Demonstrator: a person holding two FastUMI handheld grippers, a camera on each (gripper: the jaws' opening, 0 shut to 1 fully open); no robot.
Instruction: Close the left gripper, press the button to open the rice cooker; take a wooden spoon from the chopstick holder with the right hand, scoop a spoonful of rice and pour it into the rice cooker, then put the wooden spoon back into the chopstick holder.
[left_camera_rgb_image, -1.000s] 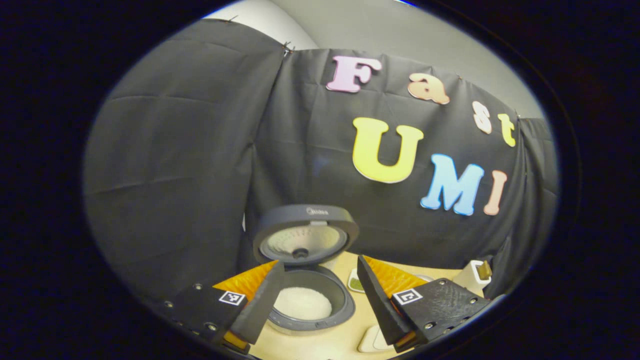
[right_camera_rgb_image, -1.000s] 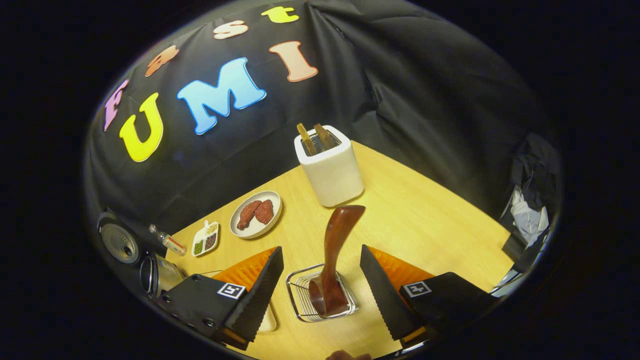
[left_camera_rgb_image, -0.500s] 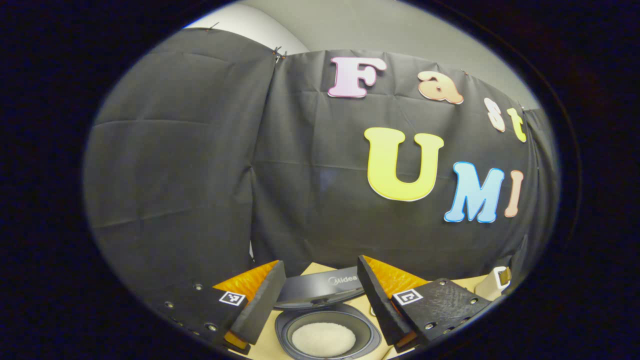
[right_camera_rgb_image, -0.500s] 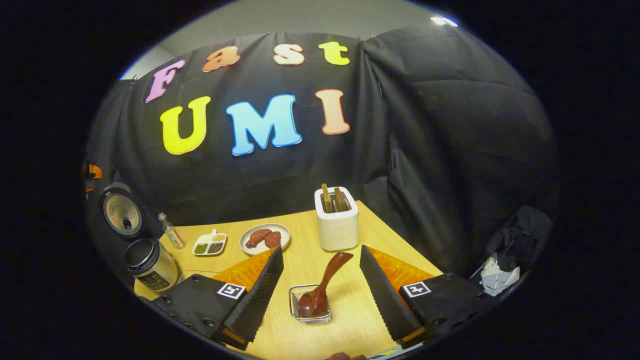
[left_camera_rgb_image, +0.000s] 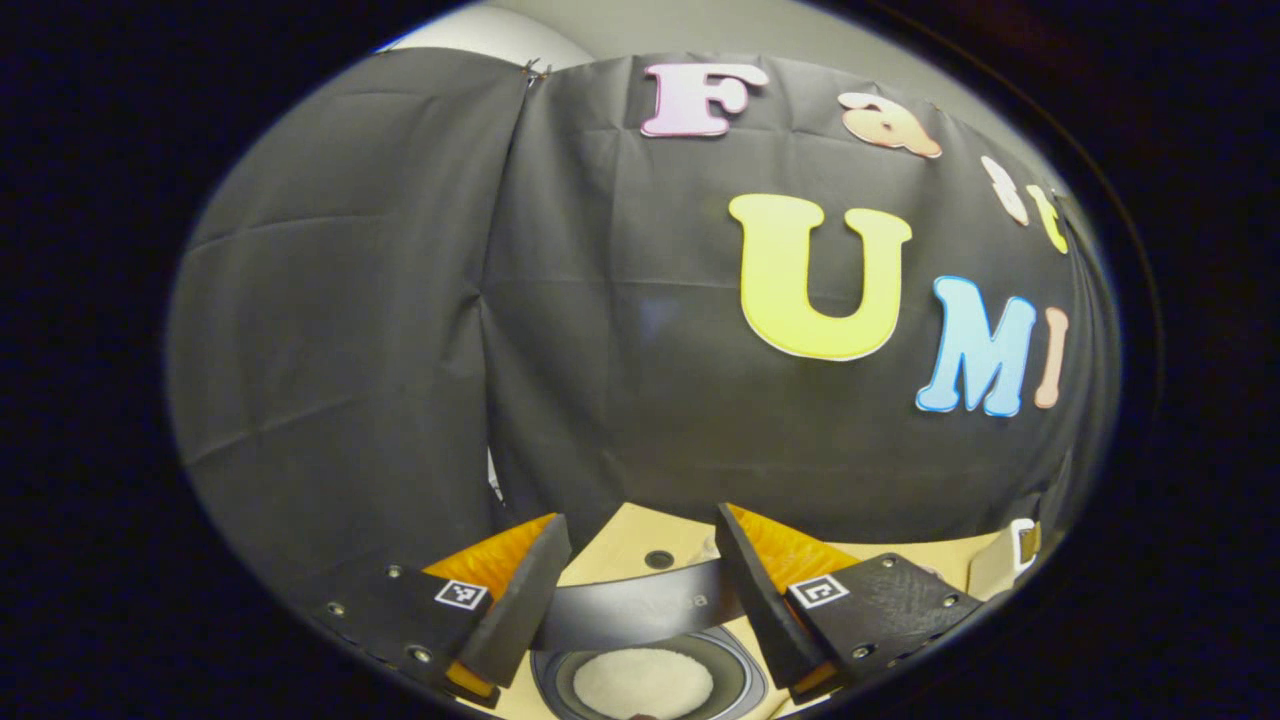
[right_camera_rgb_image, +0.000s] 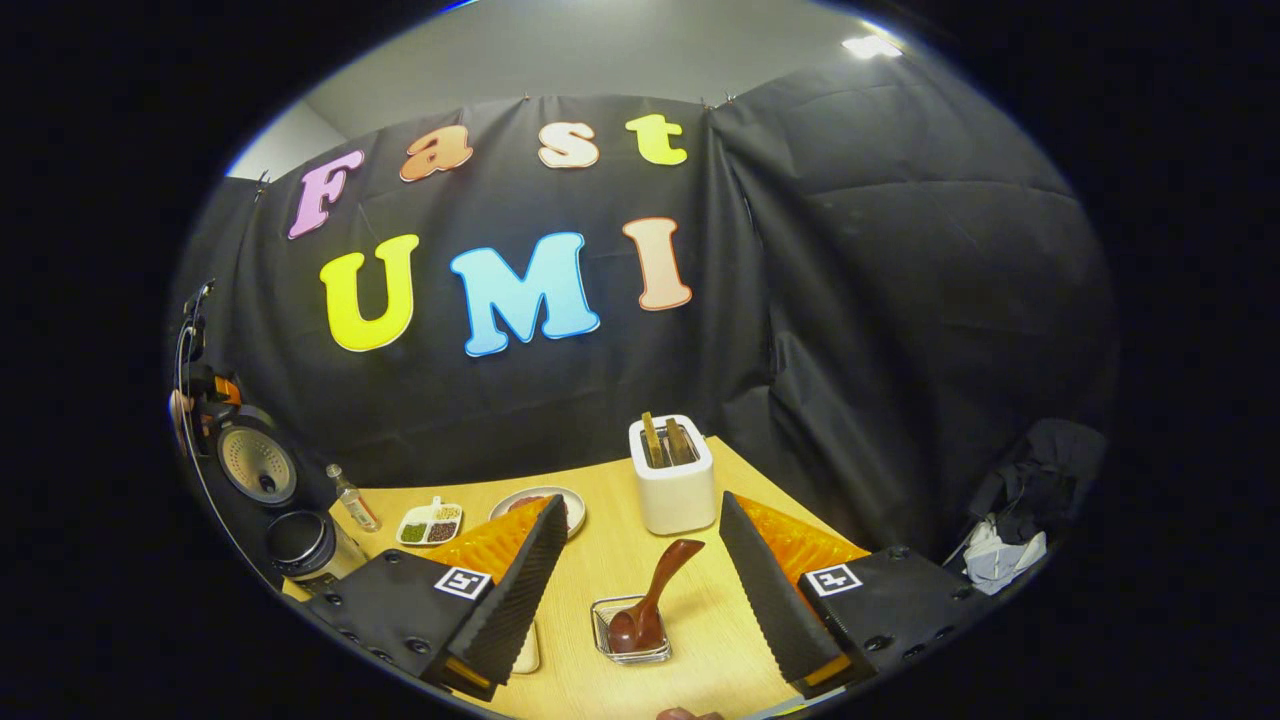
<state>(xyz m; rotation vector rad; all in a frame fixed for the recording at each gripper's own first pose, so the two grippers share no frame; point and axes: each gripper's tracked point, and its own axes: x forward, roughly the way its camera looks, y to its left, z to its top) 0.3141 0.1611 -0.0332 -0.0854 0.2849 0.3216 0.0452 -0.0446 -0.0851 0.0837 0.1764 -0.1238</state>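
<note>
The wooden spoon (right_camera_rgb_image: 650, 605) stands bowl-down in the small wire holder (right_camera_rgb_image: 630, 632) on the table (right_camera_rgb_image: 700, 640), its handle leaning up and away toward the white toaster (right_camera_rgb_image: 672, 475) behind it. It lies straight ahead of the right gripper (right_camera_rgb_image: 640, 590), between the lines of its two fingers, which are spread wide with nothing in them. The spoon's long axis runs roughly along the gripper's own forward direction, tilted a little to the right, so any new grasp would probably come in across the handle. The left gripper (left_camera_rgb_image: 640, 590) is also spread and empty, hovering over the open rice cooker (left_camera_rgb_image: 650, 675), where white rice (left_camera_rgb_image: 640, 682) shows in the pot under the dark lid (left_camera_rgb_image: 640, 605). From how things lie, the scooping looks finished and the spoon returned; the right hand is much the nearer to it.
</note>
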